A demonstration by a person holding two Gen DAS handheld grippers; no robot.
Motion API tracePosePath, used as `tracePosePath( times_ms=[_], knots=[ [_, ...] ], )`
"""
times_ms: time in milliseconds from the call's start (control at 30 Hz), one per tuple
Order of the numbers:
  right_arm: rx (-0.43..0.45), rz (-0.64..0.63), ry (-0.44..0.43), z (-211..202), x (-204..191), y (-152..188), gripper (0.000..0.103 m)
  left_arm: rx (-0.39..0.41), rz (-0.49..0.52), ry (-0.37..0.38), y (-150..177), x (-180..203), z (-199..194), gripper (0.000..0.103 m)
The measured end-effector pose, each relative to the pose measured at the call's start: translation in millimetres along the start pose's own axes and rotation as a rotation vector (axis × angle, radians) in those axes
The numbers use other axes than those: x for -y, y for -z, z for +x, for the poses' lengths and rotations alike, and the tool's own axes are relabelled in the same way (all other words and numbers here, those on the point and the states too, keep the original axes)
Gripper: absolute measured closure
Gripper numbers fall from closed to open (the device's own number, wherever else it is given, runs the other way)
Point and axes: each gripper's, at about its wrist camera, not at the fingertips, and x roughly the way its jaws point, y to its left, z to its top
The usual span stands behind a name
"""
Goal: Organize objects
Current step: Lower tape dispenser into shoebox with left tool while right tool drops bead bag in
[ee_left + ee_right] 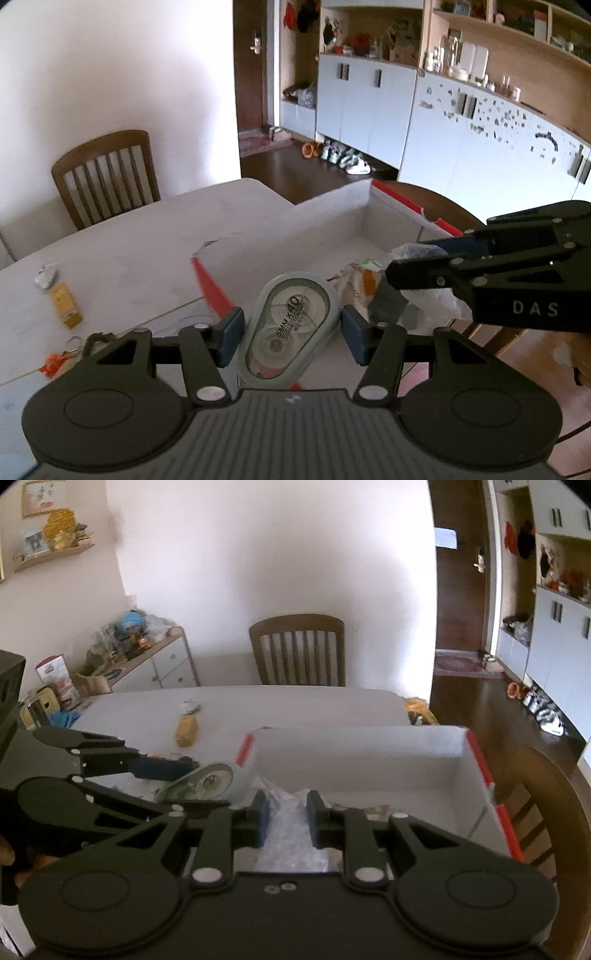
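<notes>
Left wrist view
- Left tongs [291, 334]: clamped across the waist of a correction tape [291, 326], carried above the near corner of the white box [332, 210].
- Right tongs [397, 275]: coming in from the right, pinched on a crinkly clear plastic bag [439, 295] over the box.
- Risk: the dispenser is smooth and rounded, so it may twist or slip out if bumped; both tongs crowd the same corner and could knock together.
- Edges: the red-trimmed rim [212, 291] lies just below the dispenser; a low drop could catch it.
- Left on bench [129, 251]: yellow tag [64, 304], keyring [74, 341], orange scrap [55, 363], well apart from the box.

Right wrist view
- Right tongs [286, 818]: narrow, holding the bag, which bulges between the pads.
- Risk: limp plastic may snag the near wall or drape over it.
- Room: box floor [406, 786] is mostly bare towards the far right; chair [532, 805] is close behind that side.
</notes>
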Motion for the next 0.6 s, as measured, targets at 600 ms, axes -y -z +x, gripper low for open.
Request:
tracePosePath(
  times_ms=[600],
  knots=[
    [-0.109,0.067,0.153,31,93,24,0.083,-0.201,0.078,-0.002,-23,60,95,0.046]
  ],
)
